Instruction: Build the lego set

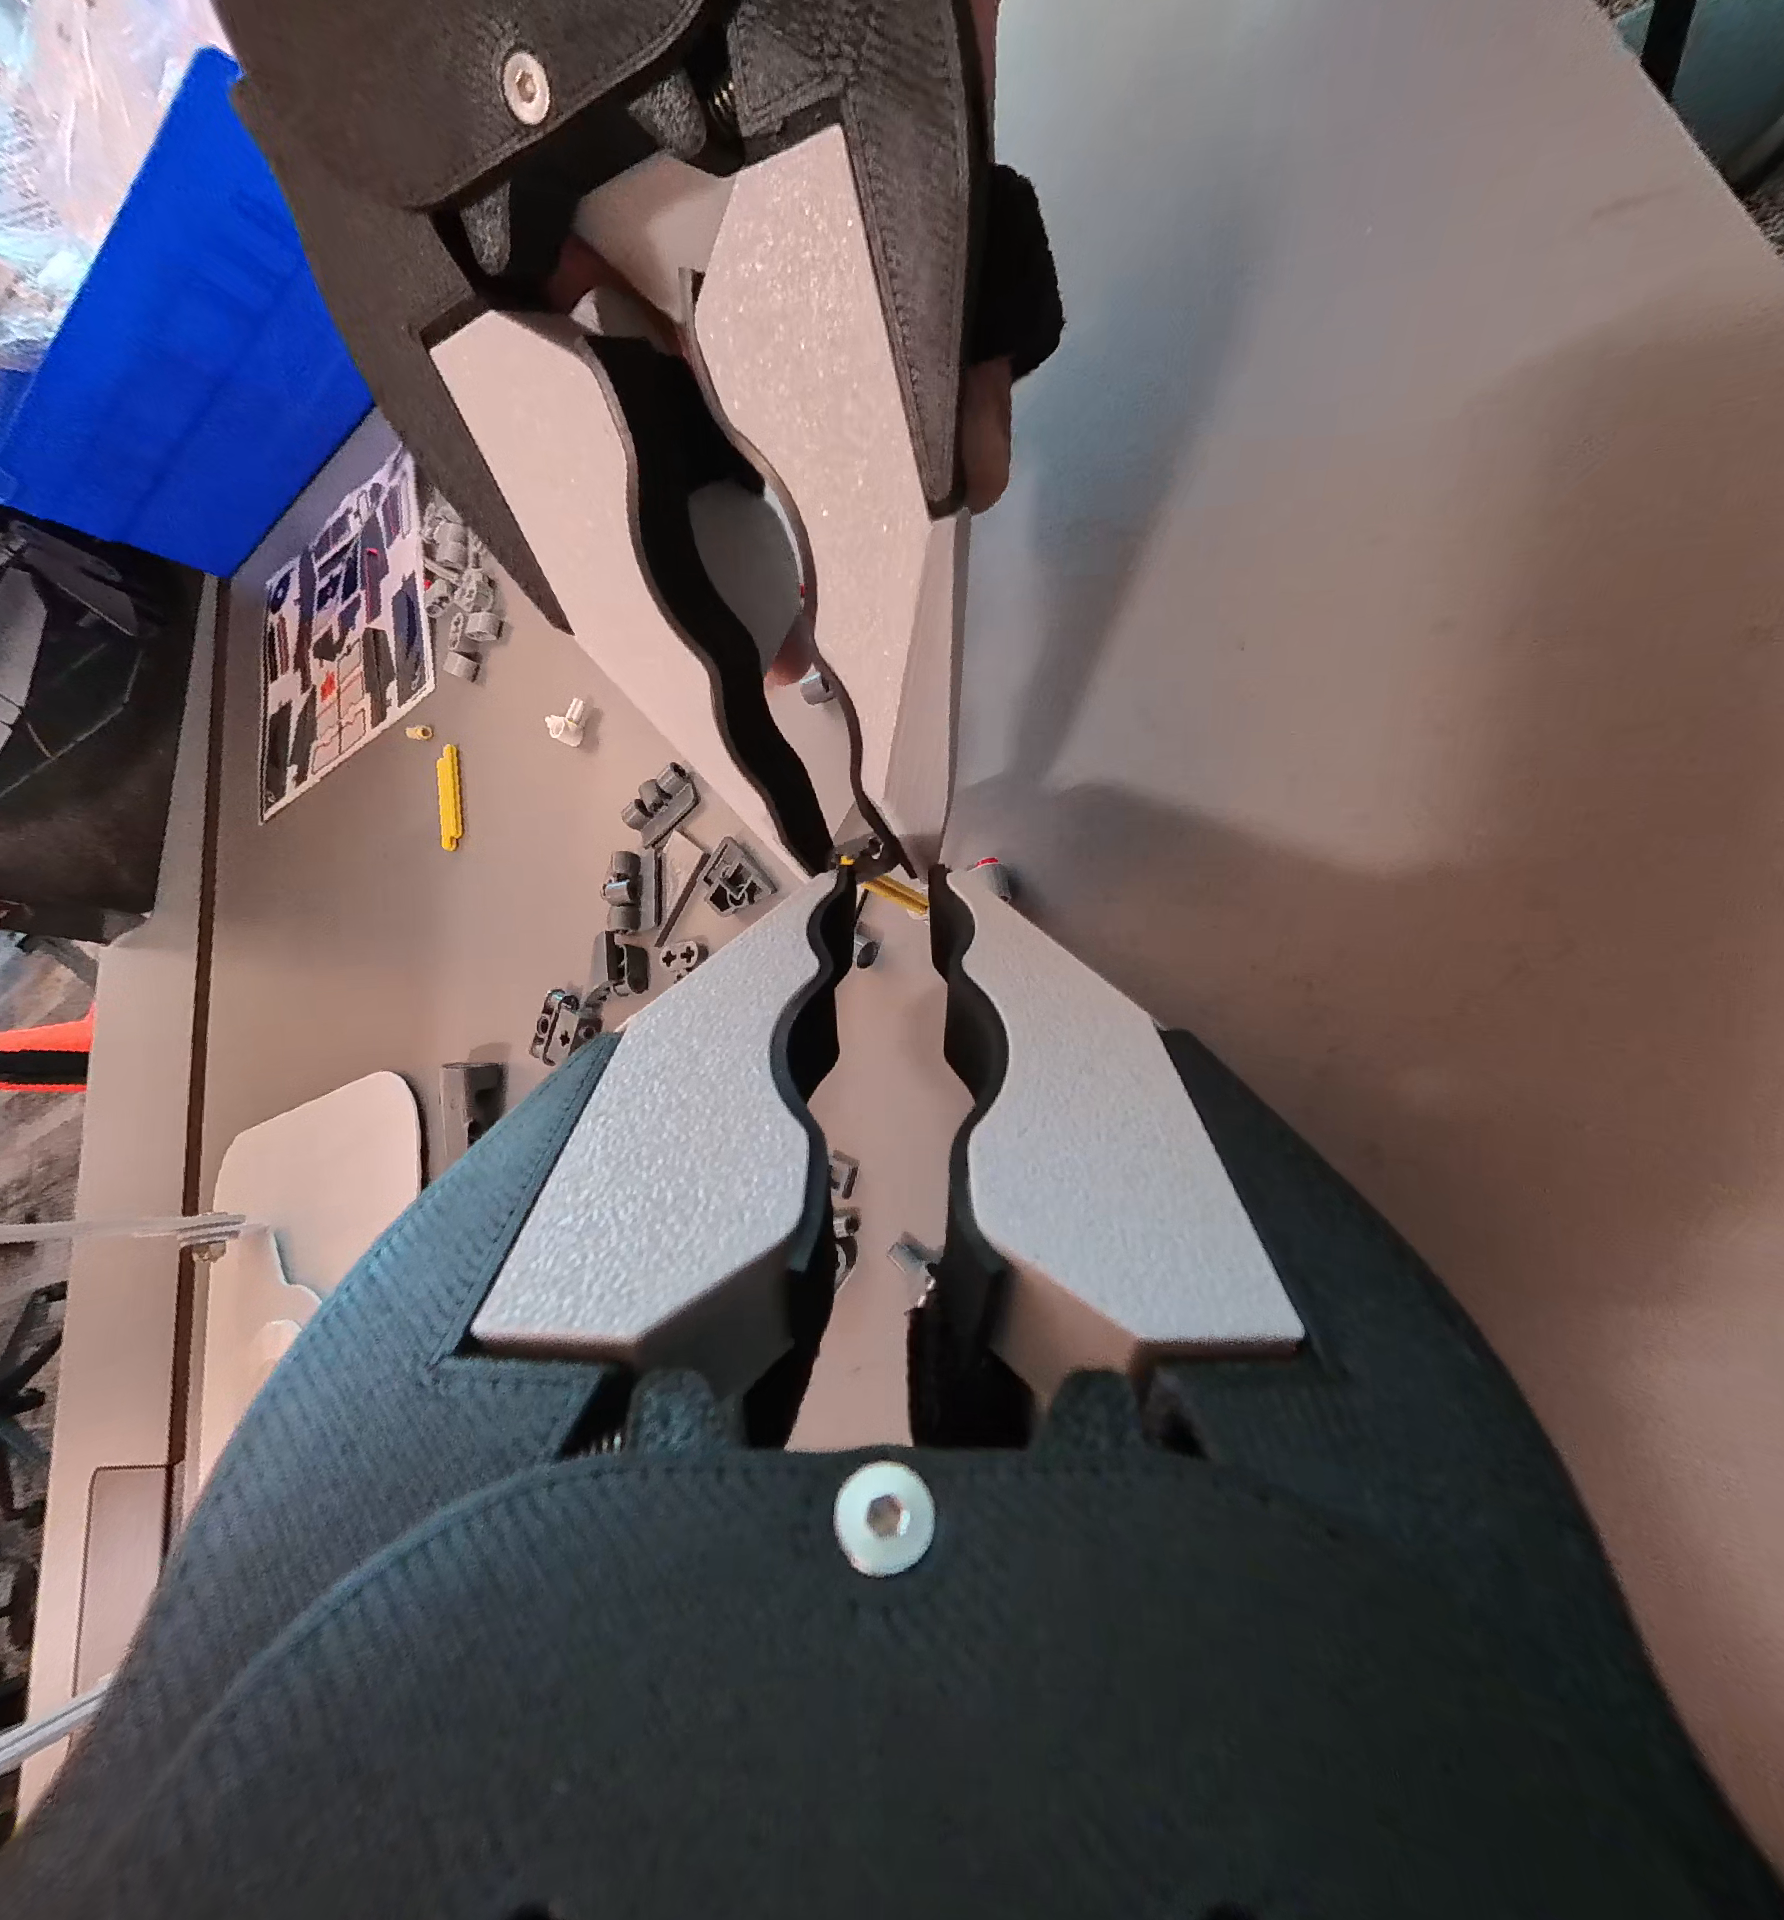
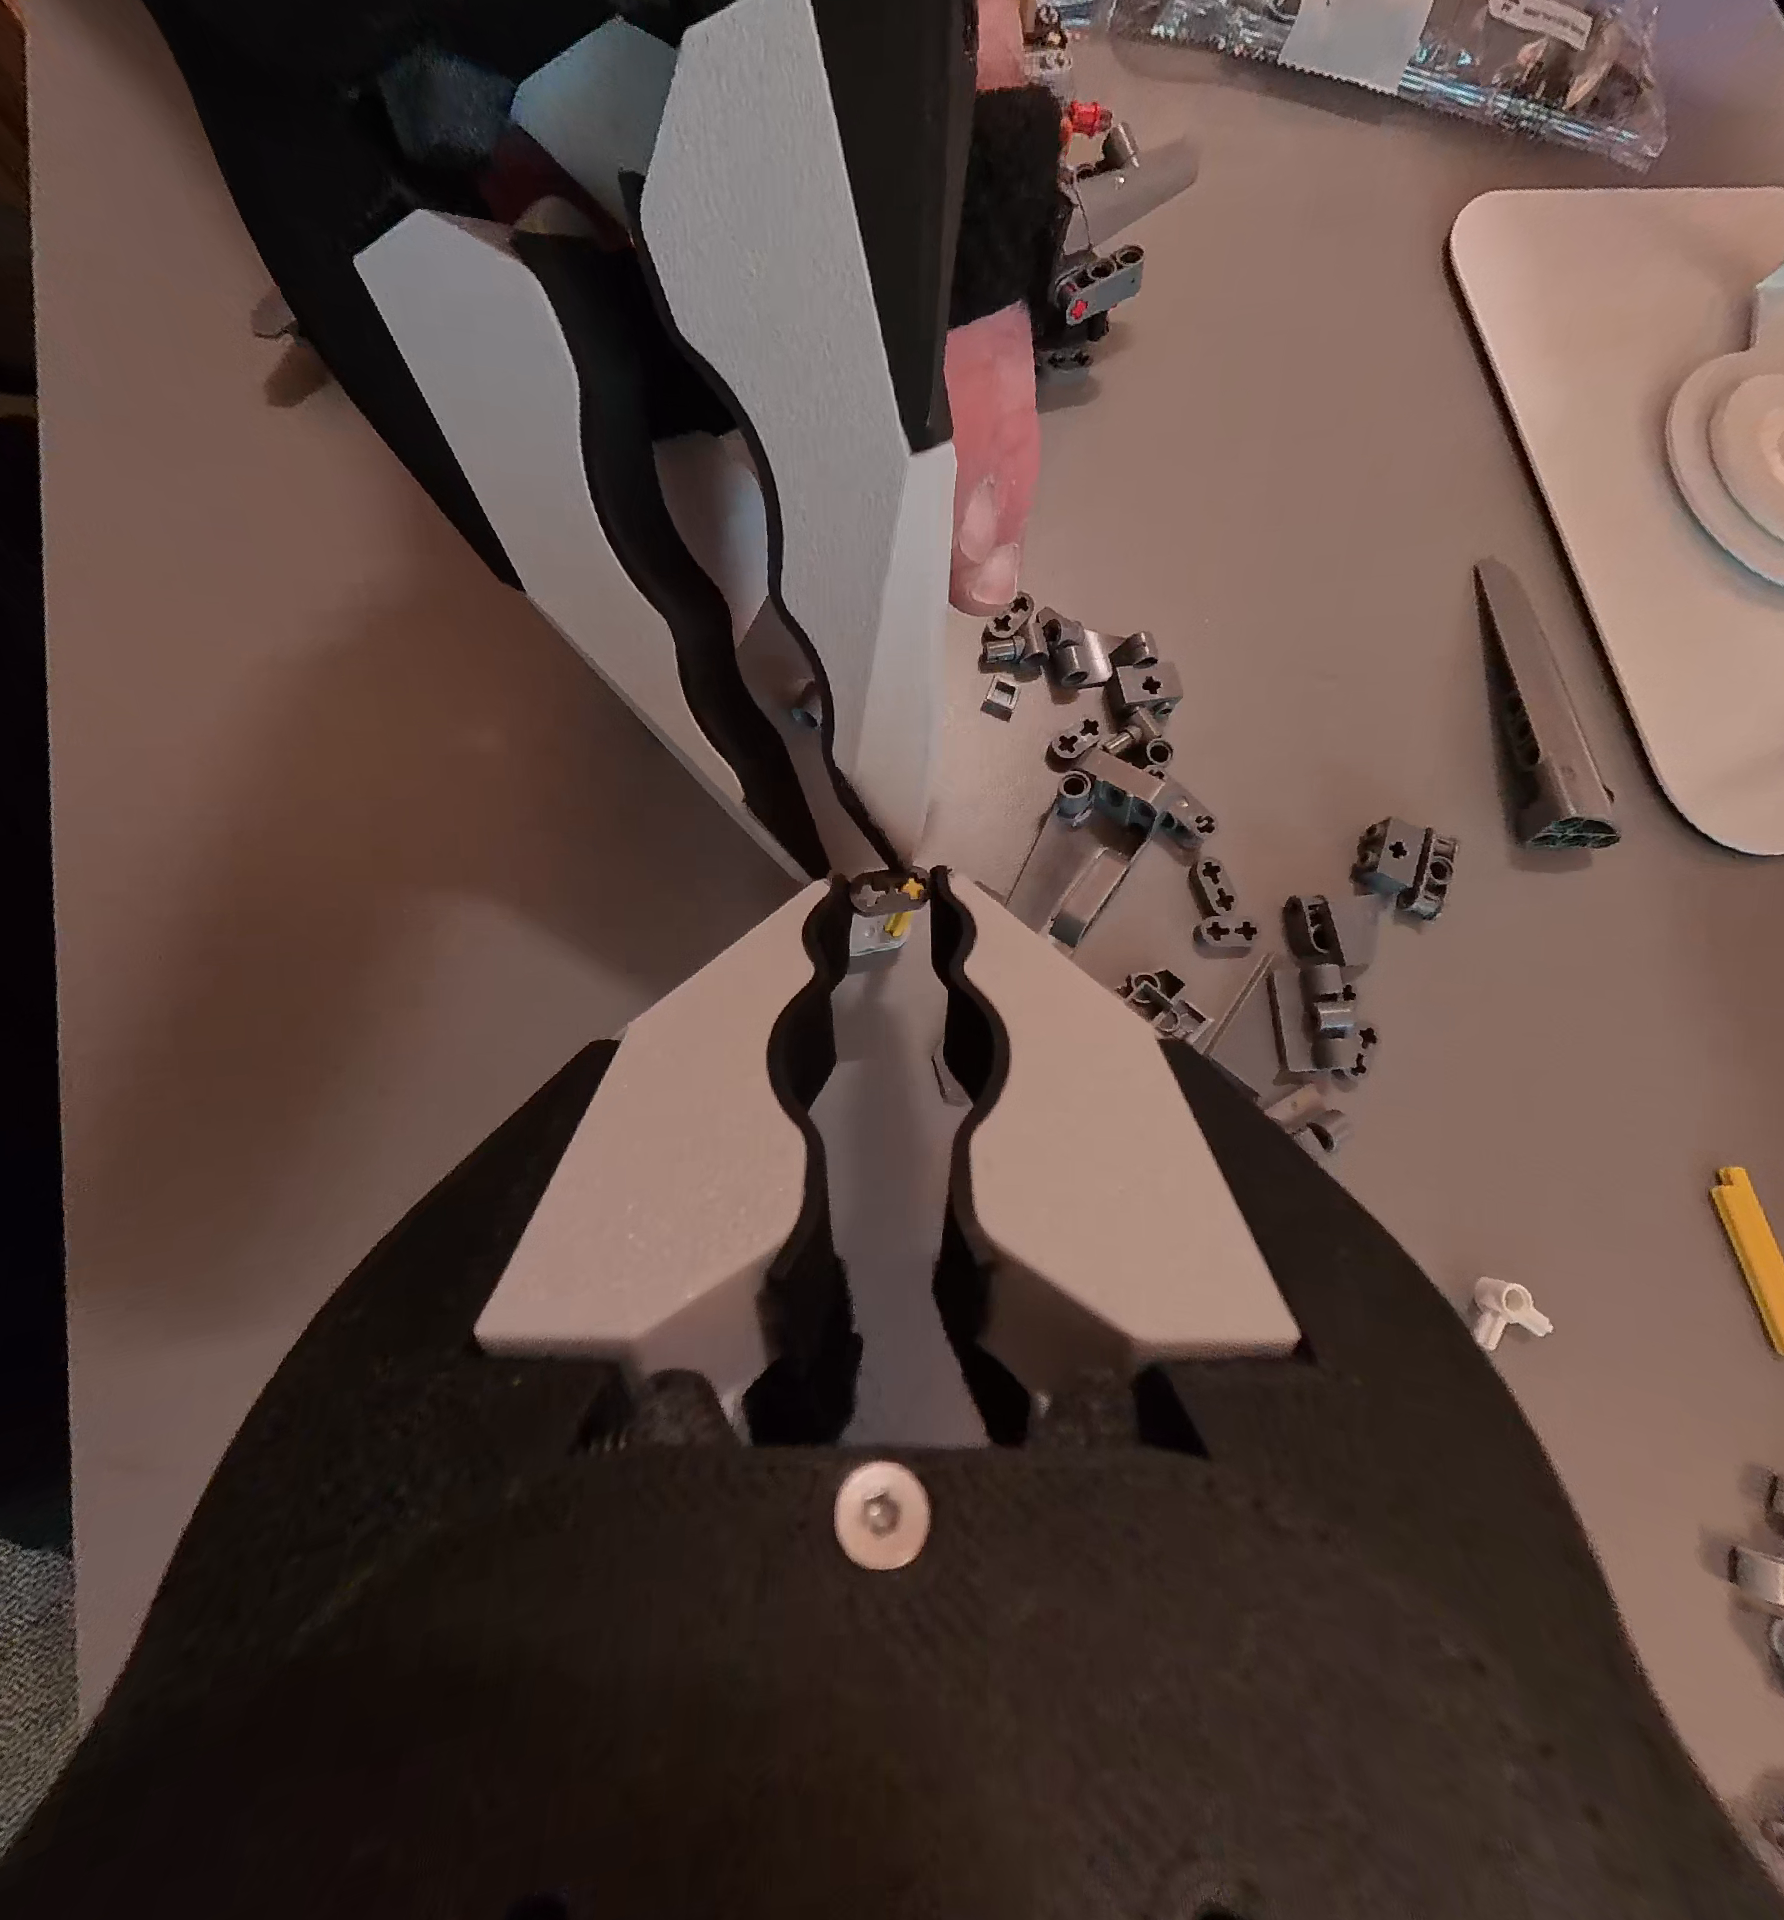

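Both grippers meet mid-frame: right gripper [image 2: 880,896] pinches a small grey connector [image 2: 888,891] with a yellow axle [image 1: 896,894] in it, left gripper [image 1: 890,883] narrowly closed on that axle. Loose grey parts [image 2: 1127,717] lie unused on the table [image 2: 1283,520].

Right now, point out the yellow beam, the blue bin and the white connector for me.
Yellow beam [image 2: 1763,1265]: right wrist view, middle of its length.
Blue bin [image 1: 176,343]: left wrist view, its side wall.
White connector [image 2: 1509,1311]: right wrist view, its centre.
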